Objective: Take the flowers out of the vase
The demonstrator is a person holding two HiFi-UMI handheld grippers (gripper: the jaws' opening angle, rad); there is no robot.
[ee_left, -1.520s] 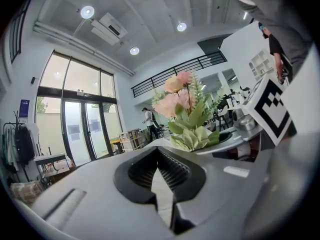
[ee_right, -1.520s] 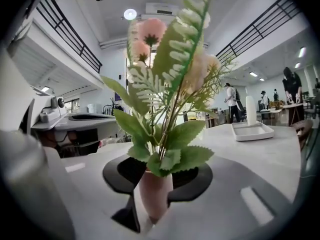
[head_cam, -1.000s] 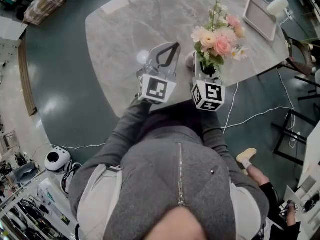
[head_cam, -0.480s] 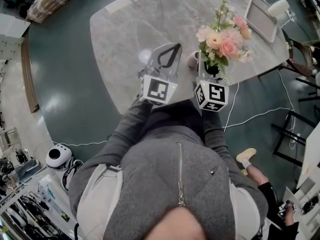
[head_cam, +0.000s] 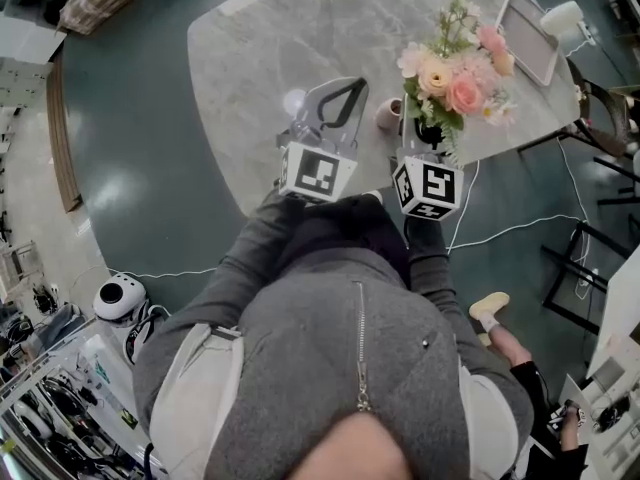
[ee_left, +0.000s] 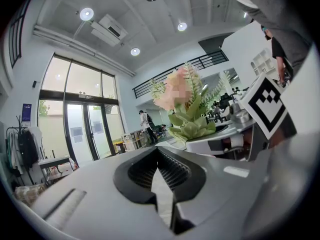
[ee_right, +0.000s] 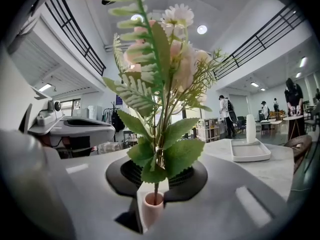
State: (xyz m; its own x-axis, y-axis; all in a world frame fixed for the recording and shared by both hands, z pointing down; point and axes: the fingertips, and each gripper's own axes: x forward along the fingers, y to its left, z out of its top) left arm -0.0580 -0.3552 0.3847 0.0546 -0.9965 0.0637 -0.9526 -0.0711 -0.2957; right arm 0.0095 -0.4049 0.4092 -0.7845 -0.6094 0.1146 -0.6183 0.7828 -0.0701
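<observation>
**While the right jaws pinch the stem, the flowers stand upright beside their vase**

Seen from the head view, the flowers (head_cam: 455,73) sit at the tip of the right gripper (head_cam: 428,140), over the near right part of the grey marble counter (head_cam: 260,88), with their pink and cream heads facing up at the camera. A small pale vase (head_cam: 388,115) stands on the counter just left of them, between the two grippers and apart from the stem. The left gripper (head_cam: 350,90) points out over the counter, and its jaws meet at the tips with nothing in them. A white tray (head_cam: 535,33) lies near the far right corner. A dark teal floor (head_cam: 130,168) surrounds the counter, with a white cable (head_cam: 500,233) trailing across it.

Where the left gripper view looks along its jaws (ee_left: 157,151), they narrow to a point and hold nothing. The flowers (ee_left: 192,124) rise to the right, above the other gripper. Beyond are tall glass doors (ee_left: 85,129) and a balcony railing (ee_left: 200,61).

Through the right gripper view, the jaws (ee_right: 154,181) are closed on a small pink tube (ee_right: 152,204) that rings the foot of the stem. The flowers (ee_right: 160,84) have their long axis vertical, with leaves low and blooms high. The tray (ee_right: 250,151) rests on the counter to the right, and people (ee_right: 225,109) stand far back in the hall.
</observation>
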